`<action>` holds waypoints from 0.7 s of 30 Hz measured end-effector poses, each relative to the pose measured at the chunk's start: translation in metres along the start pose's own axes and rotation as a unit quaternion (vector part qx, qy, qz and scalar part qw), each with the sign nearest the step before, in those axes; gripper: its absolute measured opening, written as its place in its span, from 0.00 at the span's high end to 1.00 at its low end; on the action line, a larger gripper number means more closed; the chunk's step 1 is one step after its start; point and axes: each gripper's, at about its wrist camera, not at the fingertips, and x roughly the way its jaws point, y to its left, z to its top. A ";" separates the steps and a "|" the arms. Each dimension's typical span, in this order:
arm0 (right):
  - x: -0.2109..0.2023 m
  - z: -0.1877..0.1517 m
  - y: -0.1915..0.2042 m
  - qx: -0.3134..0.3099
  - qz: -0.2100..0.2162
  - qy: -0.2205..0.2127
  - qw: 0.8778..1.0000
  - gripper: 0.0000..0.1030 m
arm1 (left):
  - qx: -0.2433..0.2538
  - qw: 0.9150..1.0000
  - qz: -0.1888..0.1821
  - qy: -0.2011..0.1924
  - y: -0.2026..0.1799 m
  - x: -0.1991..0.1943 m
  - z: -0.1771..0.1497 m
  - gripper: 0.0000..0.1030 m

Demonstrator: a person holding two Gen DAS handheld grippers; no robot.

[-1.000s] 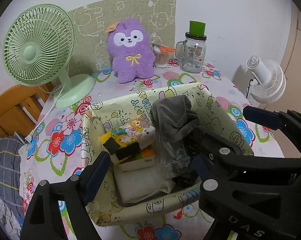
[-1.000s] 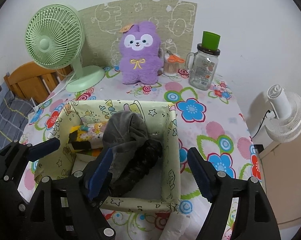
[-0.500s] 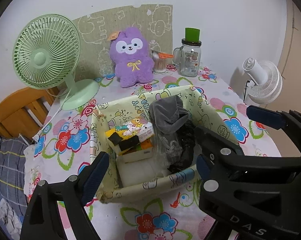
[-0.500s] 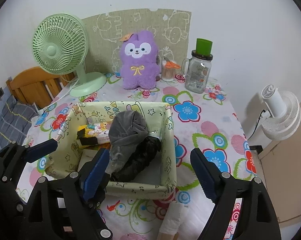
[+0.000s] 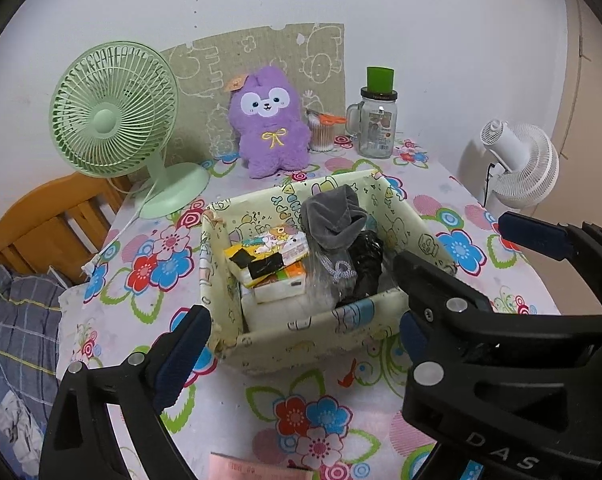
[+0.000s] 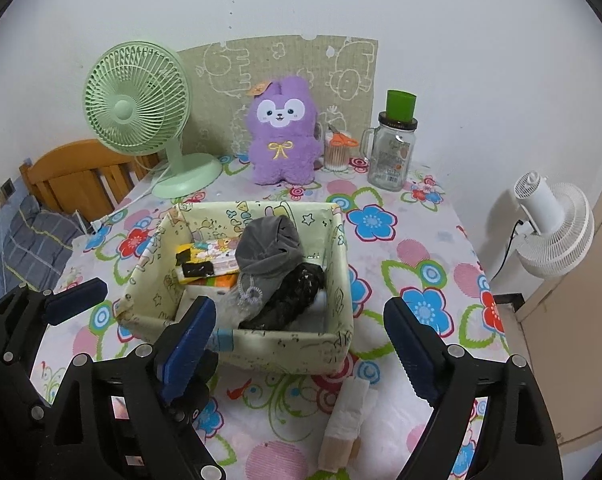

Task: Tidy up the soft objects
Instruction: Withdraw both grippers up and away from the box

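On the flowered tablecloth (image 6: pixel 417 240), the yellow-green fabric box (image 6: pixel 333 240) (image 5: pixel 405 220) stands open-topped near the middle of the table. Inside it a rolled grey cloth (image 6: pixel 269 244) (image 5: pixel 333 220) leans upright toward the far side, with a crumpled black bag (image 6: pixel 297 292) (image 5: pixel 365 260) lying against it on the right. To the left of these, also in the box, lies a stack of tissue packs (image 6: pixel 213 264) (image 5: pixel 273 256) with cartoon prints, and something white shows on the box floor beneath.

Both grippers hover above the near edge of the table, pointing down at the box without touching it. The left gripper (image 5: pixel 301 320) has its jaws spread wide; they have just been opening further, with nothing pinched between them, and the box's near wall shows in the gap. The right gripper (image 6: pixel 301 328) is likewise spread wide, jaws just opened further, and empty. In the right wrist view the left gripper (image 6: pixel 77 300) appears at the lower left.

A small white roll (image 6: pixel 349 416) lies on the cloth in front of the box, near the table edge. A pink paper (image 5: pixel 257 468) shows at the near edge in the left wrist view.

Behind the box, against the wall, sit a purple plush toy (image 6: pixel 281 136) (image 5: pixel 269 124), a green desk fan (image 6: pixel 137 108) (image 5: pixel 109 108), a cup of cotton swabs (image 6: pixel 335 156) with orange scissors (image 6: pixel 343 140), and a glass jar (image 6: pixel 393 156) (image 5: pixel 377 124) with a green cup on top. A white fan (image 6: pixel 553 224) (image 5: pixel 517 164) stands off the table to the right.
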 end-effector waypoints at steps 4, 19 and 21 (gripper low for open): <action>-0.008 -0.005 0.001 -0.003 -0.001 -0.006 1.000 0.14 | -0.002 1.000 -0.003 -0.002 -0.002 -0.007 -0.006 0.06; -0.033 -0.027 0.002 -0.010 -0.002 -0.023 1.000 0.14 | -0.007 1.000 -0.008 -0.011 -0.009 -0.027 -0.026 0.06; -0.035 -0.030 0.002 -0.010 -0.001 -0.022 1.000 0.14 | -0.008 1.000 -0.009 -0.012 -0.010 -0.029 -0.029 0.06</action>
